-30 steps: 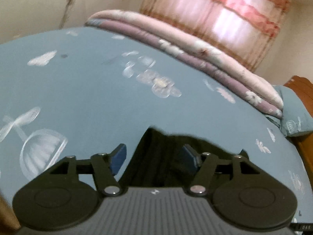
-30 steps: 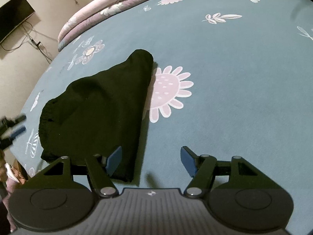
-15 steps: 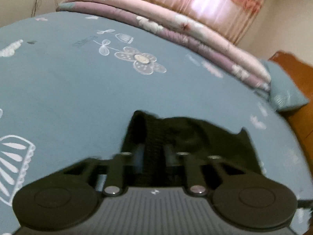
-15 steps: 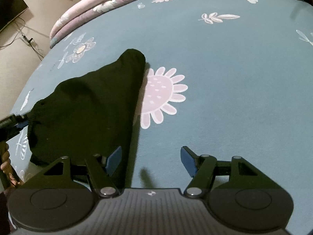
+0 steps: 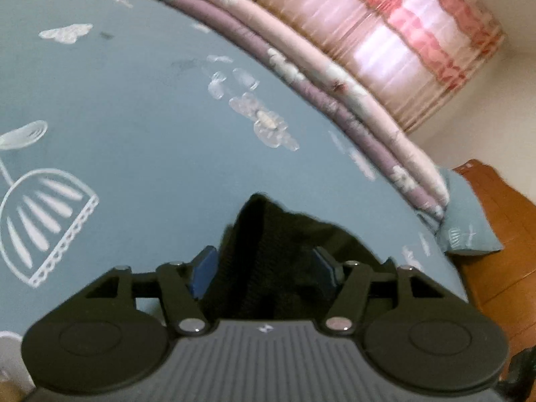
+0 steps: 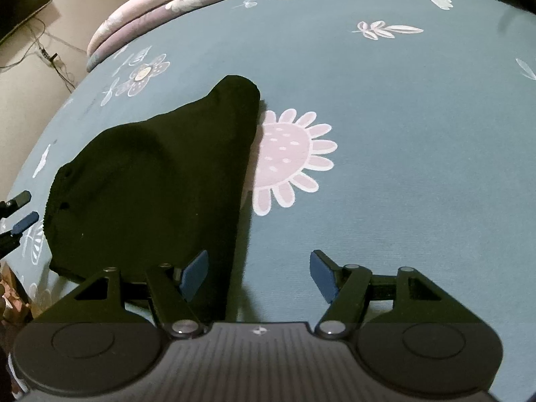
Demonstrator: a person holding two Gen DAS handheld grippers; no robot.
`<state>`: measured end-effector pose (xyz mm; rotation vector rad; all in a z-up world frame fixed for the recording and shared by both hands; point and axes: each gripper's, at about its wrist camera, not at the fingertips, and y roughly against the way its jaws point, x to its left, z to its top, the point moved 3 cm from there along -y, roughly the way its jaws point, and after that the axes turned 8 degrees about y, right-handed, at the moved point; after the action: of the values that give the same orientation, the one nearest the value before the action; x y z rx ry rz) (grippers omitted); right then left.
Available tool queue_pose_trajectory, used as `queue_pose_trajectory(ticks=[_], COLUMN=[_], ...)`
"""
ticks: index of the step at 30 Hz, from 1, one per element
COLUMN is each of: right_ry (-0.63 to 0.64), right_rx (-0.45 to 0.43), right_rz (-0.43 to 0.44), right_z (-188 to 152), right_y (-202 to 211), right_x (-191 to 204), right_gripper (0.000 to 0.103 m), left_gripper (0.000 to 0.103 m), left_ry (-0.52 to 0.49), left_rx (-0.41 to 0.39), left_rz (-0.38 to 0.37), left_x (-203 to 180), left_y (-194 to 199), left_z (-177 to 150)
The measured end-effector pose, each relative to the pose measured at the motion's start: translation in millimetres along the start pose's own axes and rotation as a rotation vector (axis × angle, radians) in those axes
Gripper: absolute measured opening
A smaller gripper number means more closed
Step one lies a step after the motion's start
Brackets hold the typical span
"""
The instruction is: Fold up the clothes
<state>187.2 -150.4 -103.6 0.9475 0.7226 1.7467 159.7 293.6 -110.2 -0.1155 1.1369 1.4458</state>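
Observation:
A black knitted garment [image 6: 157, 184] lies folded in a rough triangle on the blue flowered bedsheet [image 6: 402, 134]. In the left wrist view its ribbed edge [image 5: 268, 251] lies between the open fingers of my left gripper [image 5: 264, 268], which does not pinch it. My left gripper also shows at the left edge of the right wrist view [image 6: 20, 211], open, just off the garment's left edge. My right gripper [image 6: 258, 271] is open and empty, low over the sheet at the garment's near right edge.
A folded pink and purple quilt [image 5: 335, 100] lies along the far side of the bed. A blue pillow [image 5: 465, 221] and wooden headboard [image 5: 495, 234] are at the right. Pink curtains [image 5: 385, 40] hang behind. A wall television [image 6: 20, 10] is at far left.
My left gripper was shut on the garment's ribbed edge half a second ago; now its fingers are open and it has drawn back slightly. My right gripper stays open in place.

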Motion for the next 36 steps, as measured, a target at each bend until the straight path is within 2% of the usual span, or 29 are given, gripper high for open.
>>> queue_pose_trajectory(ticks=[6, 9, 12, 14, 16, 17, 20, 23, 24, 25, 26, 32, 34, 36], right_ry=[0.009, 0.01, 0.015, 0.012, 0.011, 0.011, 0.011, 0.012, 0.012, 0.013, 0.017, 0.044, 0.069, 0.148], right_rx=[-0.001, -0.003, -0.002, -0.002, -0.004, -0.003, 0.0, 0.002, 0.002, 0.003, 0.005, 0.005, -0.027, -0.065], right_rz=[-0.012, -0.014, -0.017, -0.02, -0.022, -0.022, -0.019, -0.012, -0.009, -0.006, -0.006, -0.024, -0.021, 0.004], right_z=[0.5, 1.0, 1.1, 1.1, 1.1, 0.8, 0.2, -0.1, -0.2, -0.4, -0.6, -0.1, 3.3, 13.0], right_y=[3.8, 5.1, 5.7, 6.0, 6.3, 6.1, 4.6, 2.5, 2.0, 1.5, 1.1, 5.0, 13.0, 21.4], right_x=[4.2, 5.9, 7.5, 7.4, 7.5, 7.7, 8.6, 10.0, 10.5, 11.3, 12.4, 16.0, 20.7, 39.5], right_gripper=[0.073, 0.073, 0.074, 0.075, 0.076, 0.076, 0.076, 0.076, 0.076, 0.076, 0.076, 0.076, 0.076, 0.076], left_gripper=[0.064, 0.065, 0.065, 0.059, 0.053, 0.046, 0.033, 0.035, 0.04, 0.051, 0.055, 0.055, 0.055, 0.056], left_ry=[0.067, 0.075, 0.056, 0.006, -0.047, -0.074, -0.11, -0.17, -0.193, -0.214, -0.211, -0.223, -0.289, -0.366], left_rx=[0.079, 0.096, 0.134, 0.161, 0.148, 0.142, 0.136, 0.15, 0.159, 0.168, 0.173, 0.161, 0.132, 0.101], left_rz=[0.01, 0.016, -0.014, -0.013, 0.001, 0.009, -0.002, -0.011, 0.0, 0.012, 0.01, 0.023, 0.051, 0.082], left_x=[19.5, 24.4, 21.4, 15.8, 9.0, 5.6, -1.7, -9.1, -10.2, -11.2, -9.9, -6.1, -8.9, -12.3], left_y=[-17.8, -25.6, -28.2, -28.8, -23.7, -21.1, -14.2, -11.9, -13.1, -14.4, -16.9, -14.2, -1.8, 9.8], left_z=[-8.1, -8.8, -9.8, -11.5, -12.5, -13.0, -12.3, -12.9, -13.3, -13.7, -13.6, -12.2, -9.2, -6.6])
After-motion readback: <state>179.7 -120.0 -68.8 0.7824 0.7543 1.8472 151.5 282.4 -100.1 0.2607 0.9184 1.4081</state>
